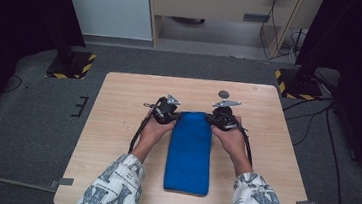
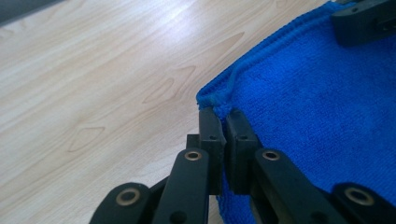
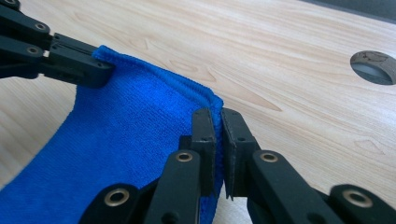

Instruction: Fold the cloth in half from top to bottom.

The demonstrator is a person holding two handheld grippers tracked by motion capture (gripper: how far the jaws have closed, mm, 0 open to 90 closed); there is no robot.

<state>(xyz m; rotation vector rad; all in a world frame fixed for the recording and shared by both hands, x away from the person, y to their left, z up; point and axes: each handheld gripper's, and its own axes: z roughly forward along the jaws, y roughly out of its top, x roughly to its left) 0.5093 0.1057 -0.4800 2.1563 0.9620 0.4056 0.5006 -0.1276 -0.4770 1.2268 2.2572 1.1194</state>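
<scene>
Near edge of the folded blue towel (image 1: 189, 155) lying flat on the wooden table (image 1: 115, 141), far corners pinched: left gripper (image 2: 223, 122) clamped on the left corner, right gripper (image 3: 217, 122) clamped on the right. Thin bites right at the hem, so likely to slip out under an uneven lift. Beyond, a cable hole (image 3: 375, 66) to snag a dragged edge.

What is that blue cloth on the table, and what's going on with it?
The blue cloth looks like a soft, fuzzy towel with a stitched hem, folded into a long narrow strip lying lengthwise on the wooden table. Its near end lies flat; its far end is pinched at both corners, one by the left tool, the other by the right tool, and is lifted slightly.
</scene>
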